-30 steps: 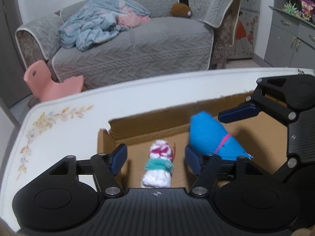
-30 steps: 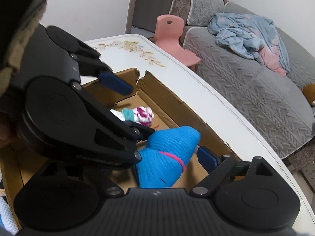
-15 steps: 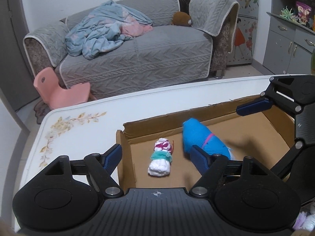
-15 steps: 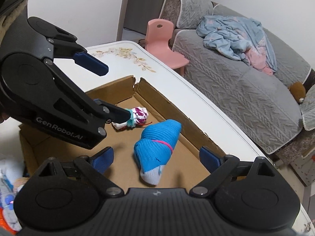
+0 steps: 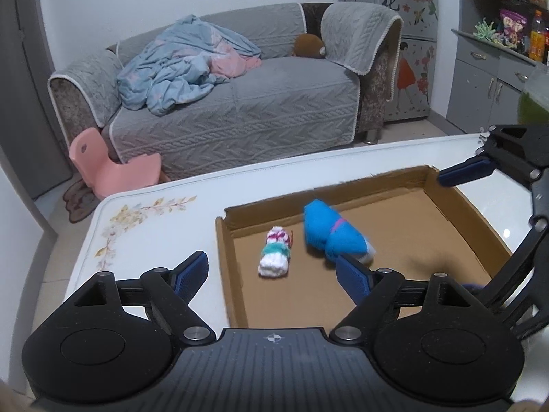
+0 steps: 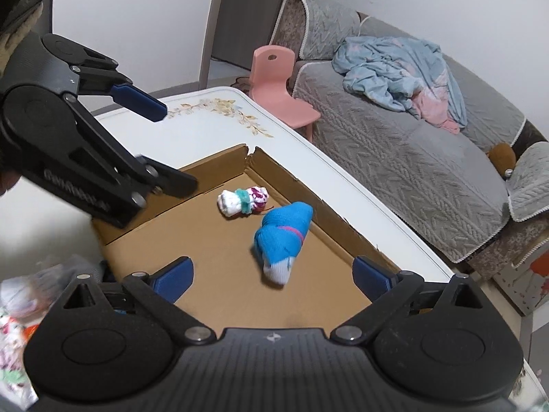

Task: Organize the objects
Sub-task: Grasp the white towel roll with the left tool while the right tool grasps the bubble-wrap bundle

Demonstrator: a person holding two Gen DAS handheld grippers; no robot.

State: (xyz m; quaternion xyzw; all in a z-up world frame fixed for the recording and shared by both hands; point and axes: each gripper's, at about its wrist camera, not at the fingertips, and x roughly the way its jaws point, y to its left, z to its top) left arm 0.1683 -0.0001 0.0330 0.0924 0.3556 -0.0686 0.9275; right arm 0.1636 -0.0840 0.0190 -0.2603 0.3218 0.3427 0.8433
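Note:
A shallow cardboard tray (image 5: 405, 185) (image 6: 329, 219) lies on the white table. In it lie a rolled blue sock bundle (image 5: 329, 233) (image 6: 283, 233) and a small white, teal and pink sock roll (image 5: 276, 252) (image 6: 243, 199), side by side and apart. My left gripper (image 5: 274, 274) is open and empty, raised above the tray's near left corner. My right gripper (image 6: 272, 274) is open and empty, raised above the tray short of the blue bundle. Each gripper shows in the other's view, the right (image 5: 480, 171) and the left (image 6: 103, 103).
The white table (image 5: 154, 226) has a flower print at its far left corner. A blurred pile of socks (image 6: 17, 309) lies beside the tray at the left of the right wrist view. Beyond the table stand a grey sofa (image 5: 240, 103), a pink child's chair (image 5: 109, 164) and grey cabinets (image 5: 487, 79).
Both grippers have pulled back and up from the tray. The blue bundle, earlier between the right gripper's fingers, now lies free in the tray. The small roll has not moved.

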